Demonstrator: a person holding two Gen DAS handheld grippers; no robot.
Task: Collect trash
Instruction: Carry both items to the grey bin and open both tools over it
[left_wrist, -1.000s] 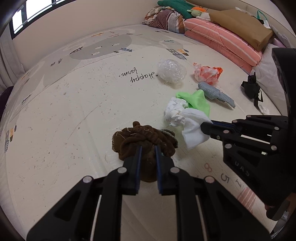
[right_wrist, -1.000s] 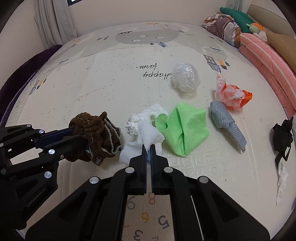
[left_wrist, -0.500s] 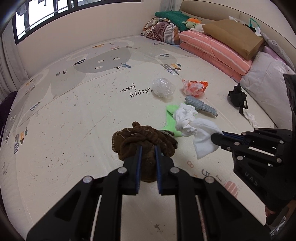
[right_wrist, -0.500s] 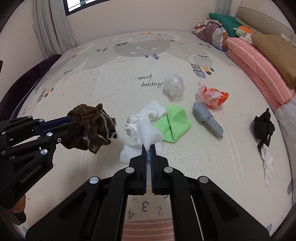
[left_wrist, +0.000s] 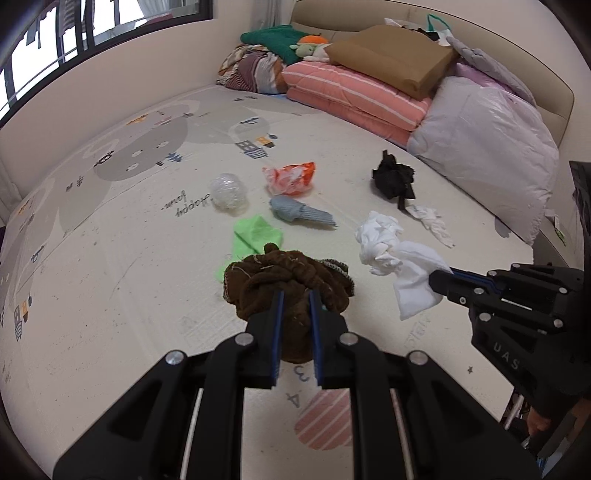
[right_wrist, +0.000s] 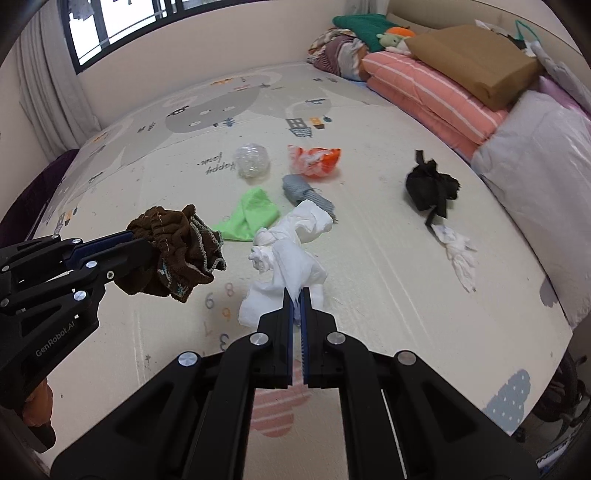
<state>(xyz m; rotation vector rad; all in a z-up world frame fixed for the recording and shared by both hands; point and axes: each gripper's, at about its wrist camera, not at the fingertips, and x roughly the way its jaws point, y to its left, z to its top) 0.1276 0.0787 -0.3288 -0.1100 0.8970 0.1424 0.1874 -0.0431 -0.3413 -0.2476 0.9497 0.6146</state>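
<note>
A cream play mat (left_wrist: 110, 266) printed with grey animal shapes, small houses, numbers and the words "happy farm" covers the floor of a bedroom. A dark-framed window (right_wrist: 122, 22) sits above a pale wall, with a curtain (right_wrist: 48, 85) hanging at its left side. Along the right edge of the mat lies a stack of bedding: a pink striped quilt (left_wrist: 351, 92), a brown folded blanket (left_wrist: 399, 55), a green one with a soft toy beyond, and a pale lilac bundle (left_wrist: 487, 147) nearest.

The left gripper (left_wrist: 295, 299) has its fingers clamped on a crumpled brown cloth (left_wrist: 288, 280), held clear above the mat. The right gripper (right_wrist: 294, 295) has its fingers closed tight on a white crumpled cloth (right_wrist: 291, 243), also lifted off the mat.

Still lying on the mat are a green cloth (left_wrist: 255, 236), a grey sock-like piece (left_wrist: 295, 212), an orange-and-white wrapper (left_wrist: 291, 177), a clear plastic ball (left_wrist: 229, 190), a black crumpled piece (left_wrist: 393, 177) and, just beside it, a small white tissue (left_wrist: 432, 221)
</note>
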